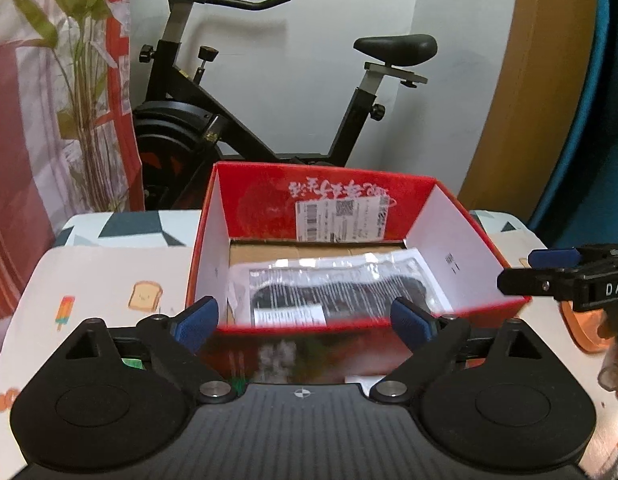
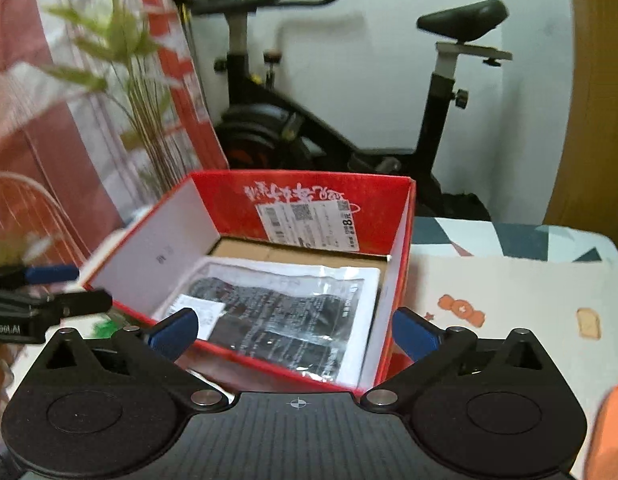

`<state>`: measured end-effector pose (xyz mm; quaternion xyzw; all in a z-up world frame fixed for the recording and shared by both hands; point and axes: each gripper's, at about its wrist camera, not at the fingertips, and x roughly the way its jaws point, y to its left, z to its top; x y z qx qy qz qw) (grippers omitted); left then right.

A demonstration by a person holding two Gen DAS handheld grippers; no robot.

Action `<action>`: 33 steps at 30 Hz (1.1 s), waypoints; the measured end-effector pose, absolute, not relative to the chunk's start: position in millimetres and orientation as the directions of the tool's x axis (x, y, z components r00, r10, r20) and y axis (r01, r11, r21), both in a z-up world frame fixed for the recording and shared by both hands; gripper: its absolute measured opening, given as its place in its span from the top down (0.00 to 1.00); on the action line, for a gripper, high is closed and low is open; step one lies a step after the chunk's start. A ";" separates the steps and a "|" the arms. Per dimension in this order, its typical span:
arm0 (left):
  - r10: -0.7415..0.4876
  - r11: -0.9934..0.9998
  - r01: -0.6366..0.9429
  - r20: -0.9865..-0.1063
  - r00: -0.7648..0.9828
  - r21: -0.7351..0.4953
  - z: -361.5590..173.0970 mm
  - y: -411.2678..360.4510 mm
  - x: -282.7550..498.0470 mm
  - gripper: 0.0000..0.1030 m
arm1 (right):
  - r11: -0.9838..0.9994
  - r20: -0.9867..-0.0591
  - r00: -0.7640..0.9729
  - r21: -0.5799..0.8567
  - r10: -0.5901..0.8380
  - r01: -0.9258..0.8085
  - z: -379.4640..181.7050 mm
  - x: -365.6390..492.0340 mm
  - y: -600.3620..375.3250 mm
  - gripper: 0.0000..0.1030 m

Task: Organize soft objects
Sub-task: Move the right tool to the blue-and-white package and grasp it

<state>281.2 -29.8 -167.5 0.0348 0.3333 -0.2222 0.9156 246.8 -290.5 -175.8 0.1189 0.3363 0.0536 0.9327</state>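
Both the left tongs point(image 1: 305, 322) and right tongs point(image 2: 295, 332) gape apart, empty. The bagged garment point(image 1: 341, 288), mid-frame in the red box point(image 1: 465, 216), looks light, floppy and slippery; pinch an edge.

"DAS" – on right gripper point(image 1: 557, 276) body, "ROBOLAI" – on left gripper point(image 2: 49, 296) body, "8" on red box point(image 2: 401, 240) shipping label point(image 2: 309, 222)

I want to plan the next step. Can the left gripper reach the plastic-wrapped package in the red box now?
Probably yes. The left gripper is open and empty, the red box has no lid, and nothing covers the package.
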 end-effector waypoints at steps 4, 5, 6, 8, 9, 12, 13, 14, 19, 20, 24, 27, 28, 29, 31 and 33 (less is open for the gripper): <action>-0.394 0.898 0.429 -0.623 0.676 -0.102 -177.0 -23.3 256.0 0.08 | 0.954 -0.552 0.812 0.299 0.188 -0.018 -190.9 215.1 -289.7 0.00; -0.396 0.898 0.427 -0.625 0.673 -0.109 -180.7 -21.8 250.1 0.08 | 0.955 -0.542 0.820 0.296 0.186 -0.021 -195.0 207.9 -288.2 0.00; -0.396 0.899 0.424 -0.627 0.671 -0.115 -184.0 -20.2 245.7 0.08 | 0.958 -0.535 0.825 0.286 0.184 -0.029 -199.3 200.9 -285.9 0.00; -0.401 0.899 0.420 -0.625 0.670 -0.126 -191.6 -17.2 234.4 0.08 | 0.966 -0.525 0.833 0.255 0.175 -0.042 -207.3 188.5 -280.2 0.00; -0.407 0.897 0.421 -0.624 0.667 -0.135 -196.0 -16.3 228.4 0.08 | 0.970 -0.521 0.836 0.237 0.171 -0.051 -211.9 182.7 -277.0 0.00; -0.416 0.894 0.421 -0.628 0.658 -0.151 -207.7 -15.5 216.3 0.08 | 0.978 -0.520 0.838 0.197 0.166 -0.072 -227.0 167.4 -266.7 0.00; -0.415 0.895 0.419 -0.632 0.654 -0.154 -211.8 -15.6 213.3 0.08 | 0.978 -0.520 0.837 0.191 0.168 -0.077 -232.7 163.0 -263.5 0.00; -0.413 0.896 0.414 -0.637 0.651 -0.158 -215.8 -15.5 211.1 0.08 | 0.978 -0.521 0.836 0.189 0.171 -0.082 -237.1 160.1 -261.2 0.00; -0.412 0.903 0.383 -0.653 0.636 -0.197 -233.7 -12.7 204.0 0.09 | 0.975 -0.536 0.819 0.184 0.205 -0.123 -257.6 148.7 -247.1 0.01; -0.412 0.903 0.379 -0.655 0.634 -0.200 -237.3 -12.6 201.1 0.10 | 0.975 -0.538 0.817 0.176 0.209 -0.133 -260.3 147.4 -244.8 0.01; -0.390 0.910 0.378 -0.664 0.638 -0.171 -247.9 -18.5 194.6 0.15 | 0.977 -0.546 0.812 0.166 0.205 -0.135 -268.1 143.5 -238.9 0.03; -0.383 0.911 0.379 -0.669 0.637 -0.160 -252.8 -20.2 193.1 0.20 | 0.976 -0.546 0.810 0.158 0.215 -0.152 -272.6 141.0 -236.6 0.06; -0.388 0.909 0.382 -0.670 0.633 -0.166 -253.6 -20.0 193.7 0.22 | 0.976 -0.546 0.810 0.150 0.215 -0.158 -273.8 140.7 -236.3 0.07; -0.394 0.907 0.386 -0.669 0.630 -0.171 -254.1 -19.9 193.5 0.23 | 0.976 -0.547 0.809 0.143 0.216 -0.164 -275.1 140.1 -234.8 0.13; -0.405 0.901 0.398 -0.666 0.627 -0.173 -255.6 -21.0 191.5 0.27 | 0.975 -0.556 0.801 0.141 0.222 -0.173 -277.1 140.3 -233.7 0.21; -0.416 0.893 0.413 -0.669 0.616 -0.176 -257.4 -22.5 190.5 0.36 | 0.972 -0.562 0.794 0.152 0.233 -0.178 -279.3 141.7 -233.6 0.22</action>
